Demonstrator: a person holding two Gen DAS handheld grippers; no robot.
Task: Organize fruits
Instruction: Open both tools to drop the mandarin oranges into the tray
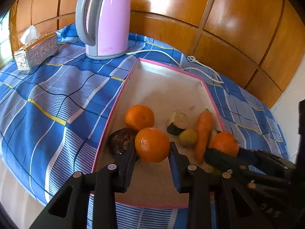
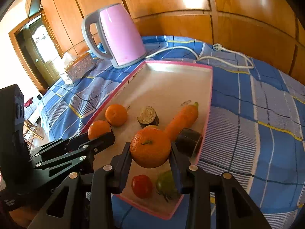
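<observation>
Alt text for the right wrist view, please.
The right gripper holds an orange over a pink-rimmed tray of produce on a blue plaid cloth. The left gripper grips another orange; a pink kettle stands behind.

I'm working in a home: ahead of my jaws a pink electric kettle (image 1: 106,19) and a tissue box (image 1: 36,52) sit on a checked blue cloth (image 1: 57,95), wooden wardrobe panels (image 1: 238,19) behind.
</observation>
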